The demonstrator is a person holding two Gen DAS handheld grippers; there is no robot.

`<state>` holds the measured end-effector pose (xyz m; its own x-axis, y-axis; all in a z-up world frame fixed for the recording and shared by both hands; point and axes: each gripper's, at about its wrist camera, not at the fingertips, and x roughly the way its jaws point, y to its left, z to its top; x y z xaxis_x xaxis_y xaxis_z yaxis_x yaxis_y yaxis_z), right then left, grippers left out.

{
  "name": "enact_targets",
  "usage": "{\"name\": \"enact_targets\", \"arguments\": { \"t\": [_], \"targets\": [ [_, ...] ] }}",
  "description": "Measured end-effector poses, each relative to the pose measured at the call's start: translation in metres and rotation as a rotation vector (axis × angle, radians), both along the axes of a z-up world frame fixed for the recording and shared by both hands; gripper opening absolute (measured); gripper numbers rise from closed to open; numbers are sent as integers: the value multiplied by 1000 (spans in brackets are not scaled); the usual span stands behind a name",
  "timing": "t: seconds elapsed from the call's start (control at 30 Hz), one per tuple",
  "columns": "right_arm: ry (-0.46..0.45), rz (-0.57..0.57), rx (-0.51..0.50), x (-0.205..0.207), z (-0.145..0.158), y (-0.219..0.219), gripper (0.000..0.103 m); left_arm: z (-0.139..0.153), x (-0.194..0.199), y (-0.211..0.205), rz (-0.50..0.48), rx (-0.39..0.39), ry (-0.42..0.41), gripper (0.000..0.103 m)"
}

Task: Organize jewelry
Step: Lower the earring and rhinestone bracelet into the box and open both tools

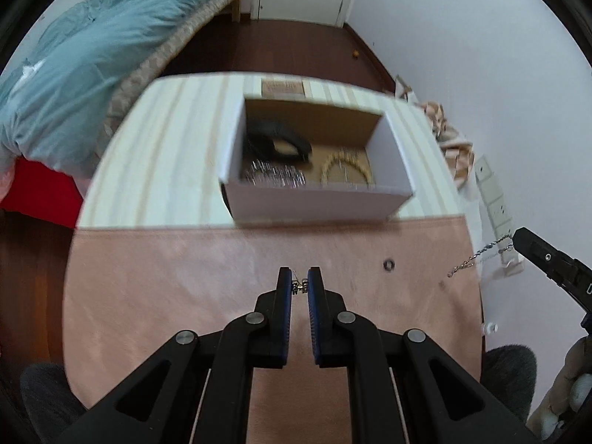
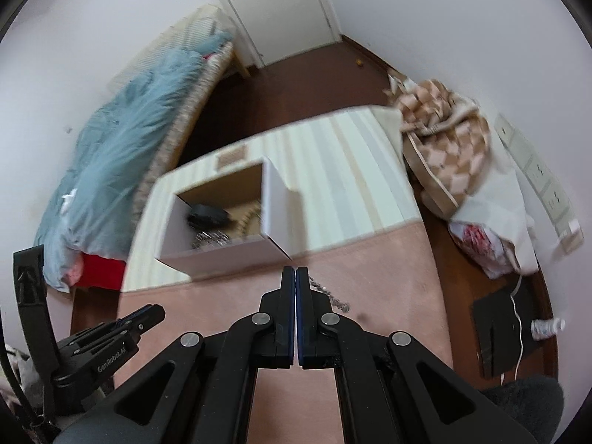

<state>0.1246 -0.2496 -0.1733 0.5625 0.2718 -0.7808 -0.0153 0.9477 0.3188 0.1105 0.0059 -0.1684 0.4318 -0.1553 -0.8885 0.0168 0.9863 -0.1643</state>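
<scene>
My left gripper is shut on a small metal jewelry piece, held above the pink mat. My right gripper is shut on a silver chain that hangs from its tips; the chain also shows in the left wrist view, dangling from the right gripper. An open white cardboard box stands beyond the mat and holds a black band, a beaded bracelet and a silver piece. A small ring lies on the mat.
The table has a striped cloth under the box. A bed with a blue duvet is to the left. A checkered bag and wall sockets are at the right. A small bottle lies on the floor.
</scene>
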Motion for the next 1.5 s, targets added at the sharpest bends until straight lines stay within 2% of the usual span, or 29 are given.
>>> {"name": "enact_targets", "arguments": {
  "t": [0.27, 0.5, 0.67, 0.93, 1.07, 1.27, 1.33, 1.37, 1.4, 1.43, 1.47, 1.5],
  "targets": [
    [-81, 104, 11, 24, 51, 31, 0, 46, 22, 13, -9, -36, -74, 6],
    [-85, 191, -35, 73, 67, 66, 0, 61, 67, 18, -15, -74, -88, 6],
    [-22, 211, -33, 112, 48, 80, 0, 45, 104, 25, -26, -109, -23, 6],
    [120, 226, -26, 159, -7, 86, 0, 9, 147, 14, -64, -166, 84, 6],
    [204, 225, 19, 177, -31, 77, 0, 2, 169, 3, -76, -151, 120, 7],
    [249, 212, 14, 185, -40, 69, 2, 3, 186, -1, -64, -90, 134, 9],
    [245, 208, -3, 184, -39, 69, 8, 5, 186, 1, -51, -62, 125, 20],
    [246, 208, -11, 183, -38, 69, 14, 7, 185, 2, -45, -47, 111, 25],
    [247, 205, -15, 182, -38, 69, 20, 8, 185, 5, -36, -30, 101, 42],
    [243, 202, -15, 180, -36, 69, 33, 10, 183, 7, -27, -12, 88, 61],
    [239, 199, -28, 178, -35, 69, 47, 11, 181, 9, -19, -2, 75, 66],
    [232, 195, -52, 176, -32, 70, 52, 13, 177, 13, -2, 19, 57, 70]
  ]
}}
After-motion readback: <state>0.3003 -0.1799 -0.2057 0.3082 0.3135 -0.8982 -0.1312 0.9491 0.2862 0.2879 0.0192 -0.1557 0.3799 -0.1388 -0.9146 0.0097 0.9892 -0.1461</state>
